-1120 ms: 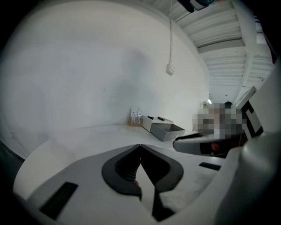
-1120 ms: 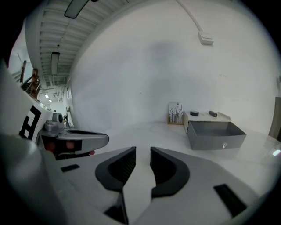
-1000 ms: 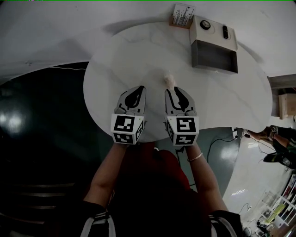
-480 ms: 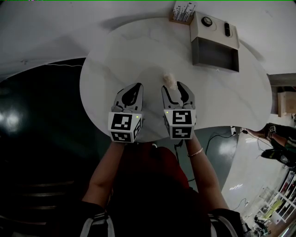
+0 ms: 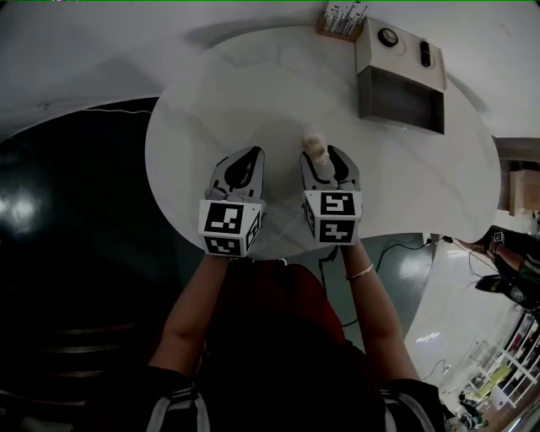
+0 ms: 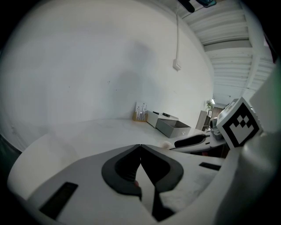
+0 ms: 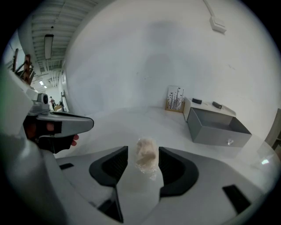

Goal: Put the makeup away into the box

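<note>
A small pale beige makeup puff in clear wrap [image 7: 146, 154] stands on the white table [image 5: 219, 101]. It is between the jaws of my right gripper [image 7: 143, 160], which are opening, with a gap on each side of it. In the head view the puff [image 5: 314, 145] pokes out just beyond my right gripper [image 5: 325, 160]. My left gripper [image 5: 245, 162] hovers beside it to the left, jaws shut and empty [image 6: 140, 146]. The grey box [image 5: 401, 93], an open drawer unit, stands at the table's far right.
A small wooden holder with slim items [image 5: 342, 18] stands left of the box. Two small dark items lie on the box's top [image 5: 388, 38]. The round table's near edge runs just under my grippers; dark floor lies to the left.
My right gripper's jaws have spread apart around the puff and it has sunk a little toward the table. The left gripper has hardly moved.
</note>
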`<state>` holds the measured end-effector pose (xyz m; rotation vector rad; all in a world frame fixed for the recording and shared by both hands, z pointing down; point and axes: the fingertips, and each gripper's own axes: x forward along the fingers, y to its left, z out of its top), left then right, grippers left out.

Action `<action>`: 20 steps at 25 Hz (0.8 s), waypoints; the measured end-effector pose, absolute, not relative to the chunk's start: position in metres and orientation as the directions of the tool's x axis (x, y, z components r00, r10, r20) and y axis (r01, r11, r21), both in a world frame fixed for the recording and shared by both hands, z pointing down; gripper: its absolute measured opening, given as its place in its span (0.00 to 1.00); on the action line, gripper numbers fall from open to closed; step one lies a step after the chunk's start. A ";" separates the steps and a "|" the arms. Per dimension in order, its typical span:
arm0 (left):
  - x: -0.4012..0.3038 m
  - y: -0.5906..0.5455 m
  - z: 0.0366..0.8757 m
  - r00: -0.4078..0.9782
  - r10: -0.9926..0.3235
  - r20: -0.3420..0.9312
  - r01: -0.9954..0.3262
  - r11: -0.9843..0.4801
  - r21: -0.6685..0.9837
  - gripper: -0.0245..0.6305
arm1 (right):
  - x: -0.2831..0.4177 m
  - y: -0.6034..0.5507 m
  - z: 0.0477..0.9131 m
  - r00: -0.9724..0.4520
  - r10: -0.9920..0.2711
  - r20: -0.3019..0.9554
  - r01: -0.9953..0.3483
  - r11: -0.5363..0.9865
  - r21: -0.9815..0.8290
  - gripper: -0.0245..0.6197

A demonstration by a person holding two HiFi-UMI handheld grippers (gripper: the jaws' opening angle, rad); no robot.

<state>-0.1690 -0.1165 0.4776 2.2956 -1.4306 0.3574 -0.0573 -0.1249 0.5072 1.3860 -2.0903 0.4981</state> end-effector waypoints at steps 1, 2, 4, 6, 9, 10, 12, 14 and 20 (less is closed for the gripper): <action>-0.169 -0.117 0.479 0.440 -0.792 0.424 -0.898 -0.389 0.206 0.07 | -0.056 -0.126 0.509 -0.294 -0.702 0.649 -0.920 0.392 0.008 0.36; -0.168 -0.118 0.480 0.440 -0.791 0.426 -0.898 -0.389 0.206 0.07 | -0.056 -0.128 0.511 -0.292 -0.698 0.653 -0.919 0.394 0.010 0.36; -0.168 -0.120 0.482 0.440 -0.789 0.429 -0.898 -0.389 0.207 0.07 | -0.056 -0.130 0.515 -0.290 -0.692 0.662 -0.919 0.395 0.011 0.36; -0.168 -0.121 0.483 0.441 -0.787 0.431 -0.897 -0.389 0.208 0.07 | -0.057 -0.132 0.517 -0.285 -0.688 0.667 -0.920 0.392 0.011 0.36; -0.168 -0.122 0.485 0.442 -0.784 0.436 -0.897 -0.388 0.211 0.07 | -0.056 -0.135 0.519 -0.268 -0.690 0.673 -0.923 0.385 0.028 0.36; -0.168 -0.123 0.486 0.441 -0.783 0.438 -0.898 -0.387 0.211 0.07 | -0.056 -0.136 0.519 -0.262 -0.690 0.675 -0.923 0.384 0.034 0.36; -0.169 -0.123 0.487 0.439 -0.782 0.441 -0.898 -0.385 0.212 0.07 | -0.055 -0.137 0.521 -0.251 -0.691 0.678 -0.923 0.382 0.046 0.36; -0.170 -0.123 0.487 0.439 -0.783 0.441 -0.899 -0.384 0.212 0.07 | -0.054 -0.138 0.522 -0.238 -0.691 0.682 -0.926 0.374 0.056 0.34; -0.172 -0.122 0.487 0.435 -0.782 0.447 -0.900 -0.383 0.208 0.07 | -0.053 -0.140 0.522 -0.232 -0.686 0.689 -0.933 0.357 0.041 0.29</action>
